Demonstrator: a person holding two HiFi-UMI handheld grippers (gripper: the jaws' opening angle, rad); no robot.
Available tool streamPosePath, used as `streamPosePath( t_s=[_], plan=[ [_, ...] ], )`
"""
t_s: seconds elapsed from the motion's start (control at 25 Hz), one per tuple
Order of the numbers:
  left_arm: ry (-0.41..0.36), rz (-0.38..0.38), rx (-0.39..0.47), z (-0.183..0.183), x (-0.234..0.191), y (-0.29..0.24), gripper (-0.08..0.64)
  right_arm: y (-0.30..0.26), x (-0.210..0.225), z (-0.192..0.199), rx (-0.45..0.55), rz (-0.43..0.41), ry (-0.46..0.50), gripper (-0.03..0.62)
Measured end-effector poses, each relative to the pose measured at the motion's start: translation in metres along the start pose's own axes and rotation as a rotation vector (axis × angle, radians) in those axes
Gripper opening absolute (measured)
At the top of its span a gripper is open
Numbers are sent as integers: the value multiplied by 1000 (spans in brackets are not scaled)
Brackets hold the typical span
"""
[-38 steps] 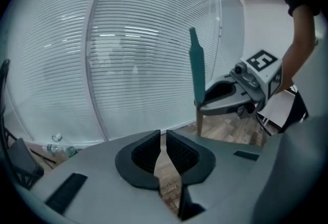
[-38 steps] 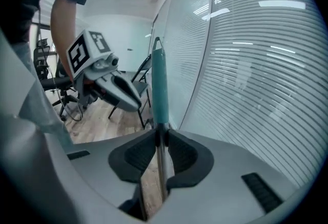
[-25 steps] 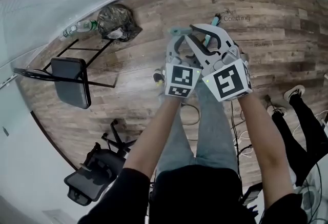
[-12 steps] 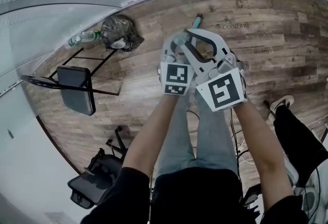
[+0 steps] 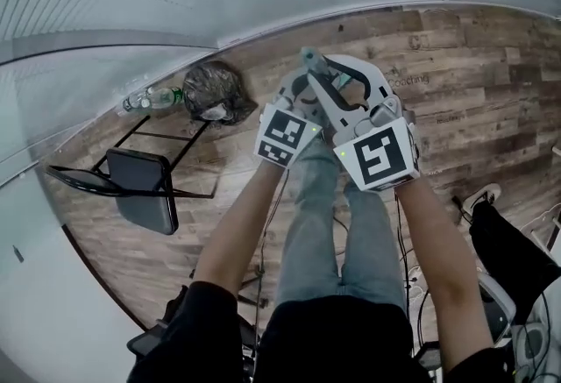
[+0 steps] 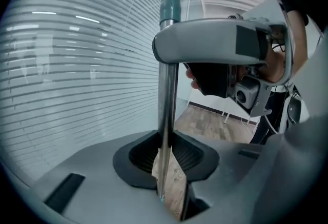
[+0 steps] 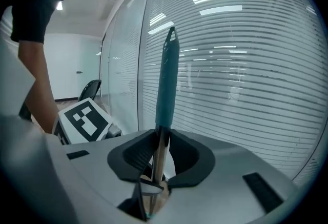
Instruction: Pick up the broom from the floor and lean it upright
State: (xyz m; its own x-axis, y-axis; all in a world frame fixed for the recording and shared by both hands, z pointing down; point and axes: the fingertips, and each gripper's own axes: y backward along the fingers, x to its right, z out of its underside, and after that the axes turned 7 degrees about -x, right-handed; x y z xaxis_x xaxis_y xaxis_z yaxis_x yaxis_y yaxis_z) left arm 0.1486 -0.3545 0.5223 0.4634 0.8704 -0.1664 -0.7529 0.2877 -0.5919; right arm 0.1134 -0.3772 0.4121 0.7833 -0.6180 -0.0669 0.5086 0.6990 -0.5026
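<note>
The broom handle (image 6: 165, 89) stands nearly upright, a metal shaft with a teal grip (image 7: 166, 82) on top. Only the tip (image 5: 307, 55) shows in the head view, and the broom's head is hidden. My left gripper (image 6: 166, 143) is shut on the metal shaft below the grip. My right gripper (image 7: 160, 143) holds the handle just under the teal grip, crossing above the left one. Its jaws are opening, with the handle still between the pads. Both grippers are held out close together in front of the striped glass wall (image 5: 131, 13).
A black folding chair (image 5: 145, 188) stands at the left. A dark crumpled bag (image 5: 215, 92) and a plastic bottle (image 5: 153, 98) lie by the wall. Another person's leg and shoe (image 5: 486, 197) are at the right, with cables (image 5: 412, 263) on the wooden floor.
Both grippers have moved forward toward the glass wall with the handle. The left jaws, open around the handle a second ago, are now closed on it.
</note>
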Motion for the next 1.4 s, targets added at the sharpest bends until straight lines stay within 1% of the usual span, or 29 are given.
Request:
streamPosePath(
  t_s=[0.12,0.32,0.48,0.64,0.88,1.08,1.4],
  plan=[
    [17,36,4,0,-36,-8,98,-35,13,-7,-27,29,-24,97],
    [34,91,-18,16,-91,-21,98,-96,22,-5,-107,50,-48,97],
    [58,125,-36,33,-113,-32,98,-129,27,5,-168,51,-80,97],
    [61,164,-71,45,-129,-42,98,-154,36,14,-196,59,-129,97],
    [114,140,-73,48,-157,-52,98,-182,50,14,-241,68,-130,100],
    [136,120,-63,47,-178,-57,98,-203,57,10,-255,66,-135,101],
    [119,103,-77,52,-200,-54,98,-227,57,4,-264,74,-133,101]
  ],
)
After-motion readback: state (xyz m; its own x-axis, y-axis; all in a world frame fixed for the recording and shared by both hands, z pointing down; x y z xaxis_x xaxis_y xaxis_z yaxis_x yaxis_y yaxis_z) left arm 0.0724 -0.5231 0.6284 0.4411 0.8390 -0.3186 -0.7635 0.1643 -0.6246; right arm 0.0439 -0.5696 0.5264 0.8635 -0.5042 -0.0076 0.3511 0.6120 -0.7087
